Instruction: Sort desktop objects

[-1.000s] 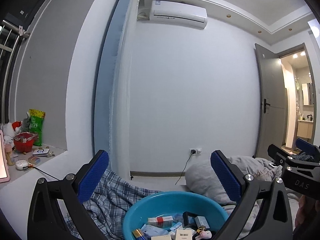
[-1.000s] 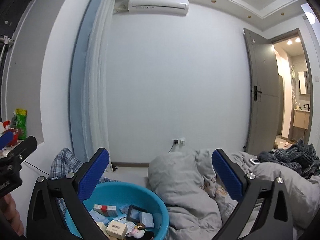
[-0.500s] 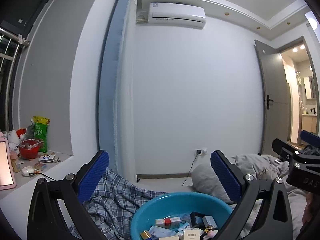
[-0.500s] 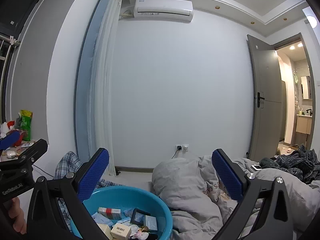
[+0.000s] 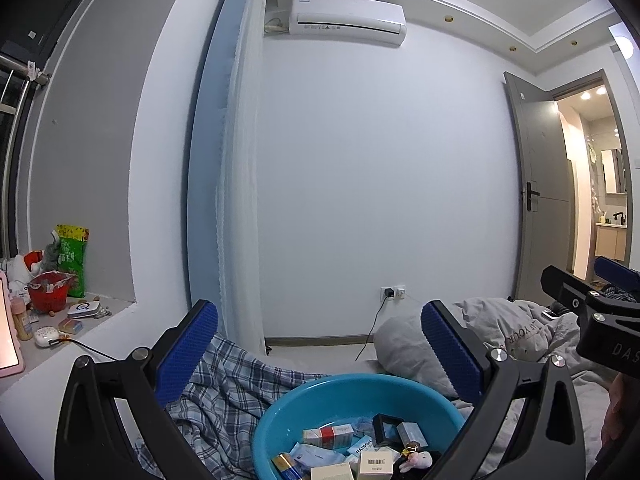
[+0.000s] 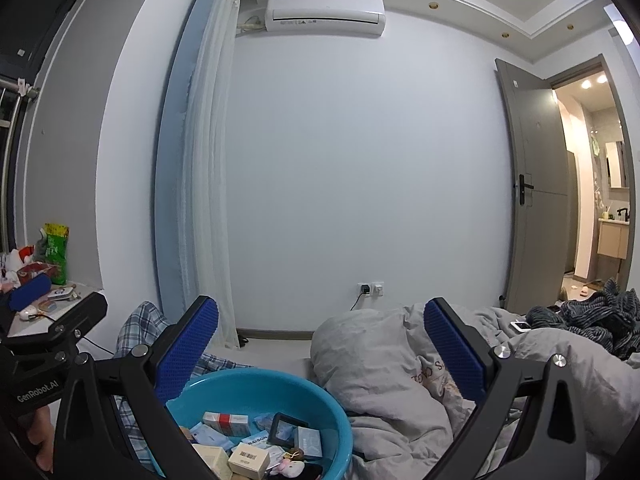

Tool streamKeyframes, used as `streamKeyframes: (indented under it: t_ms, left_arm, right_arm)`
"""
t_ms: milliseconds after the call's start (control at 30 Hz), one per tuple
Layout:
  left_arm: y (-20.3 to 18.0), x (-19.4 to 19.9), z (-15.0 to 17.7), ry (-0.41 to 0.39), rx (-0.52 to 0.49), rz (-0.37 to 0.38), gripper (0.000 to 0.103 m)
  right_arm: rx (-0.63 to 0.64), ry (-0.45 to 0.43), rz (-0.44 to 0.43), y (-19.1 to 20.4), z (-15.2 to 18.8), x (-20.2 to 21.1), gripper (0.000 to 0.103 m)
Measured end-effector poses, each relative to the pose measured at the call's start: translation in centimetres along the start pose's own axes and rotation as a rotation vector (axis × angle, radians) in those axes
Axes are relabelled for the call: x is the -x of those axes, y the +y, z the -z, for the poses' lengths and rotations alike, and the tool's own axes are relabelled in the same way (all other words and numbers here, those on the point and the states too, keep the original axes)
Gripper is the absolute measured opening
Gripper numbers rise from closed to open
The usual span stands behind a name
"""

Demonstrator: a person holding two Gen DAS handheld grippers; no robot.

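Hovering over the blue basin (image 5: 280, 420), left tongs (image 5: 320, 350) w/ pads wide apart, nothing between them; right tongs (image 6: 322, 346) likewise spread & empty, basin (image 6: 336, 416) sitting below their left pad. Basin rests on the bed, holding small boxes: red-white box (image 5: 329, 436), barcode box (image 6: 248, 460), black square case (image 6: 286, 434), pink plush charm (image 5: 416, 460). Plaid cloth (image 5: 224, 392) lies just left of basin, grey duvet (image 6: 384, 392) touching its right side
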State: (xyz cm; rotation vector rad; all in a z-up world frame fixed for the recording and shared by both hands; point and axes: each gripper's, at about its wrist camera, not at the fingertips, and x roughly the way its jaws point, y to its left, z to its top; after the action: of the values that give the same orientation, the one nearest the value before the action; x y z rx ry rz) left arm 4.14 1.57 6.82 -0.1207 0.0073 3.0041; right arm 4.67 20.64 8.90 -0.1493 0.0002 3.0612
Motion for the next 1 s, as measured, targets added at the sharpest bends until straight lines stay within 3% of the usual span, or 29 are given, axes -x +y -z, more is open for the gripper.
streamKeyframes:
  t_ms: [233, 367, 1000]
  left_arm:
    - [-0.30, -0.10, 0.18, 0.001, -0.013, 0.003, 0.103]
    - [-0.47, -0.37, 0.22, 0.025, -0.018, 0.050, 0.103]
    - [-0.56, -0.18, 0.19, 0.019, -0.013, 0.040, 0.103]
  right_arm:
    - [0.003, 0.005, -0.002, -0.02, 0.09, -0.06, 0.102]
    - [0.010, 0.010, -0.002, 0.06, 0.11, -0.11, 0.102]
    - [0.009, 0.035, -0.015, 0.19, 0.09, -0.40, 0.102]
